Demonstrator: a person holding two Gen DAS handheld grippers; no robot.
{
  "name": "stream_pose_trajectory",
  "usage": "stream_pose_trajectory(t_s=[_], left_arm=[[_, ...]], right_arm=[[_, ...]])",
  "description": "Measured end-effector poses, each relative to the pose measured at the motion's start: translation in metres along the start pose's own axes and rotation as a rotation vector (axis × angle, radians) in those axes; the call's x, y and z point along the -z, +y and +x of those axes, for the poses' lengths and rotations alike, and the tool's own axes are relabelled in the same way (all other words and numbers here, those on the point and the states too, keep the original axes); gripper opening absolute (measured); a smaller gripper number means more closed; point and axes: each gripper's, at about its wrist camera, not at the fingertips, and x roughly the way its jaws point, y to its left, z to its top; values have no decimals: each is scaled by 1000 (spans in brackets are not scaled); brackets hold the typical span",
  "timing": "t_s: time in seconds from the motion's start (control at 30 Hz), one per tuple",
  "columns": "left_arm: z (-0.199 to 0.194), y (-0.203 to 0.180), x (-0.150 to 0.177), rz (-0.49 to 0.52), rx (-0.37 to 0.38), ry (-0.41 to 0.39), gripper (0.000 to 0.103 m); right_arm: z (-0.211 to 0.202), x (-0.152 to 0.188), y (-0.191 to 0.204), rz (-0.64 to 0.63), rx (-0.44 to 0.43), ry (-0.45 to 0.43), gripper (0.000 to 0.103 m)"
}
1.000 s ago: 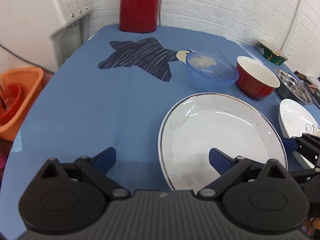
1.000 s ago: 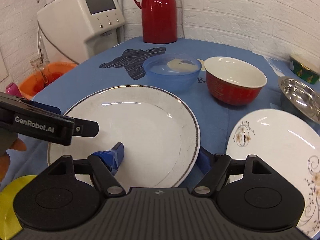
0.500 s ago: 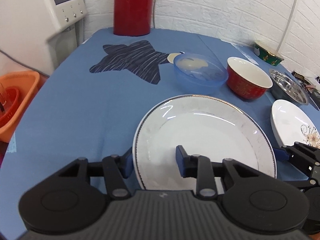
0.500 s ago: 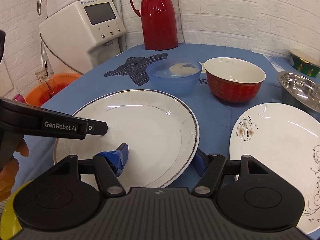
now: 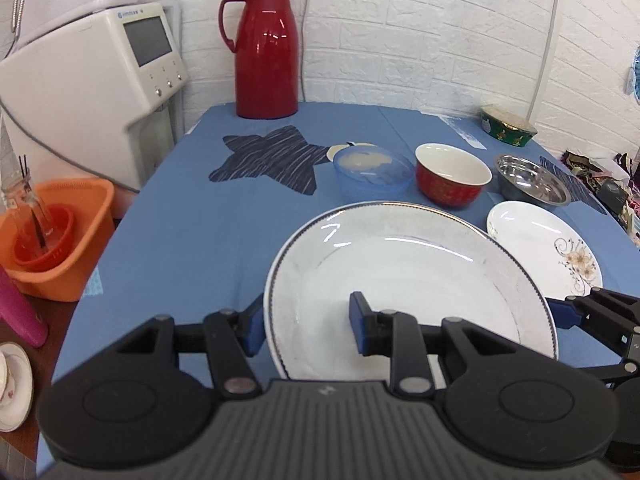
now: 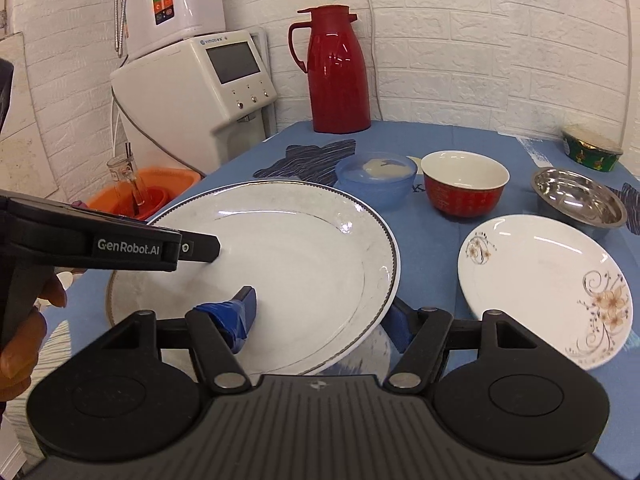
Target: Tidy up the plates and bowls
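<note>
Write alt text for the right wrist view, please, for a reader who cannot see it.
Both grippers, the right gripper and the left gripper, hold a large white plate by opposite rims above a blue table. Beyond stand a floral plate, blue bowl, red bowl and steel bowl.

The words "GenRobot.AI" stand in white on the side of the left gripper (image 6: 192, 246). The small name on the white machine (image 6: 208, 80) behind it is too tiny to read.

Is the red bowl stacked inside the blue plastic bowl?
No. In the right wrist view the red bowl stands on the blue tablecloth beside the blue plastic bowl, not inside it.
</note>
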Motion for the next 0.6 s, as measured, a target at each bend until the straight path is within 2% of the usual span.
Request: stream_pose_trajectory(t_s=[0.2, 0.37, 0.47, 0.6], left_arm=[[-32, -2, 45, -12, -10, 20, 27], [-41, -1, 77, -14, -13, 55, 27], [-35, 1, 86, -22, -5, 76, 27], [-30, -3, 90, 4, -28, 51, 27]], right_arm=[[-29, 34, 21, 16, 4, 24, 54], [-34, 54, 27, 35, -5, 59, 54], [-31, 61, 27, 47, -5, 64, 54], [-27, 68, 25, 68, -19, 69, 56]])
